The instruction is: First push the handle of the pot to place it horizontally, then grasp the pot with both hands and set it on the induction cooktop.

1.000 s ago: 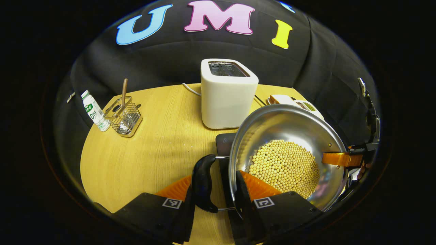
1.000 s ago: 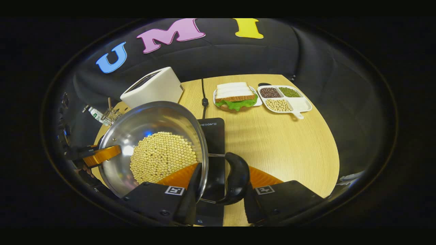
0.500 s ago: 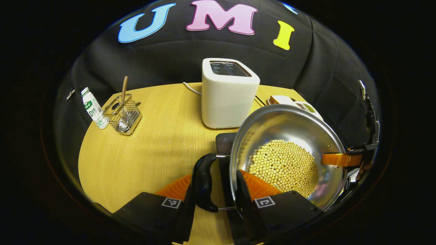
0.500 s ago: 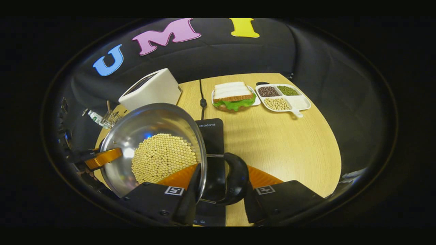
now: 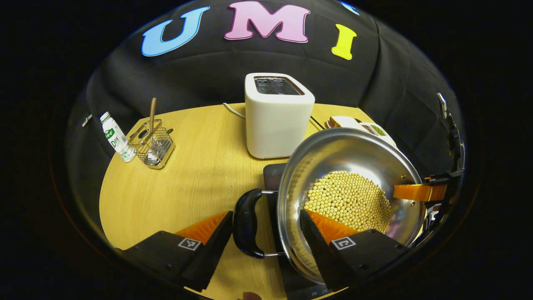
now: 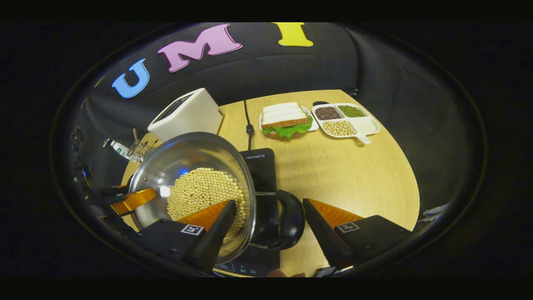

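The pot (image 5: 349, 196), with beans inside, sits on the induction cooktop (image 6: 260, 166). The left gripper (image 5: 266, 237) has its fingers spread wide around the pot's black handle (image 5: 245, 223), not pressing it. The right gripper (image 6: 268, 227) is also spread apart around the other handle (image 6: 287, 221). The toaster (image 5: 278, 114) stands at 12 o'clock from the pot in the left gripper view.

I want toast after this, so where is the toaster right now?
The toaster stands at the table's far edge, just behind the pot; in the right gripper view it sits far left, with the sandwich to its right.

Both tools (left (image 5: 266, 233), right (image 6: 270, 223)) have released the pot (image 5: 349, 196).
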Demonstrator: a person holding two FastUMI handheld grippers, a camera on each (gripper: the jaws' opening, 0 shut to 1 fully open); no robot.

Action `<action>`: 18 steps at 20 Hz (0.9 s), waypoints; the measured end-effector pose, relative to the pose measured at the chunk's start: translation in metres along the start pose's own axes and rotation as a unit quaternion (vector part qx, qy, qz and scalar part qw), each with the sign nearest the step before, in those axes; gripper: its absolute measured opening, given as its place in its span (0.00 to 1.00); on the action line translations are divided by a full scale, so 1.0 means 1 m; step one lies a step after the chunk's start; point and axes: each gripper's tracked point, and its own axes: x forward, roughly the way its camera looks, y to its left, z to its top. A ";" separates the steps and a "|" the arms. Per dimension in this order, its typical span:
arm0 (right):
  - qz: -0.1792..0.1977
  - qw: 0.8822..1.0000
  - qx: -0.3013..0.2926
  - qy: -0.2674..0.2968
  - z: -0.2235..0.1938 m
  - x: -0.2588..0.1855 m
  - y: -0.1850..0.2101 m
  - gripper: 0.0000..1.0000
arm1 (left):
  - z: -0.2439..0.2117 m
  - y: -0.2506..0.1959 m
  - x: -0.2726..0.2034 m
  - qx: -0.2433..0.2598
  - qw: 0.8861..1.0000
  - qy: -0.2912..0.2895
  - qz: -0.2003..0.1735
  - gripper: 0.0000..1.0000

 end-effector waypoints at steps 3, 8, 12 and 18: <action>-0.001 1.000 -0.001 -0.018 0.008 -0.010 0.001 0.99 | 0.001 0.002 -0.010 0.000 1.000 -0.006 0.000 0.96; 0.005 0.998 0.003 -0.062 0.029 -0.040 0.008 0.99 | 0.010 0.003 -0.037 0.006 0.999 -0.031 0.009 0.96; 0.009 0.994 -0.014 -0.109 0.048 -0.075 0.014 0.99 | 0.027 -0.002 -0.074 0.021 0.997 -0.071 0.017 0.96; 0.014 0.979 -0.049 -0.200 0.073 -0.149 0.030 0.98 | 0.051 -0.017 -0.140 0.007 0.989 -0.147 0.016 0.95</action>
